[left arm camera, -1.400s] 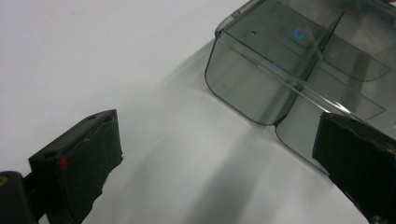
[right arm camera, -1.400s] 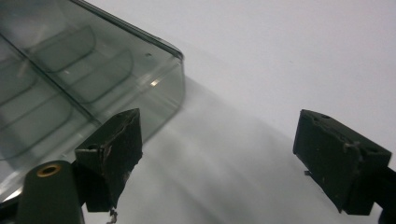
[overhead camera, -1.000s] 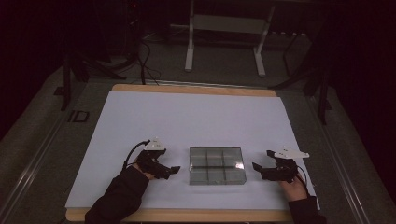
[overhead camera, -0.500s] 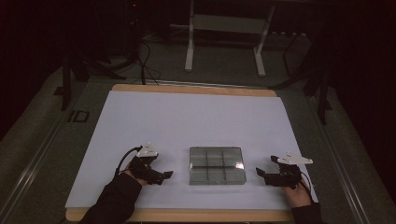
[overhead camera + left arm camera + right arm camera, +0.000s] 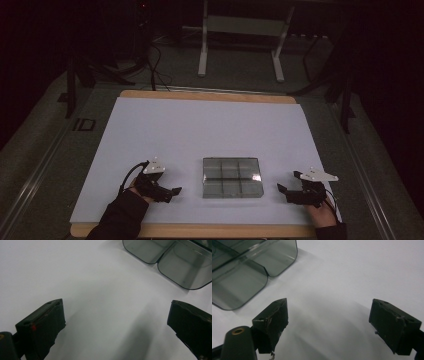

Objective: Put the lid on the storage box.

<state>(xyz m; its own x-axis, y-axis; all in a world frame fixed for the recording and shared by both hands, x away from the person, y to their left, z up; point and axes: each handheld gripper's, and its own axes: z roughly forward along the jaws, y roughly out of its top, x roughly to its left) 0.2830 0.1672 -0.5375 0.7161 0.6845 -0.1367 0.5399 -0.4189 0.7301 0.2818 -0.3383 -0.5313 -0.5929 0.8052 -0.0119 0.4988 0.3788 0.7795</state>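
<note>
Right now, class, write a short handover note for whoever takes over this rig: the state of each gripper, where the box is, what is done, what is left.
Left gripper: open, holding nothing, low over the white sheet, left of the box and apart from it.
Right gripper: open, holding nothing, right of the box, also apart.
Box: clear, divided into compartments that look empty, flat on the sheet between the two grippers near the front edge.
Done: nothing that shows; the box is untouched.
Left: probably bring the grippers in and take hold of the box.
</note>
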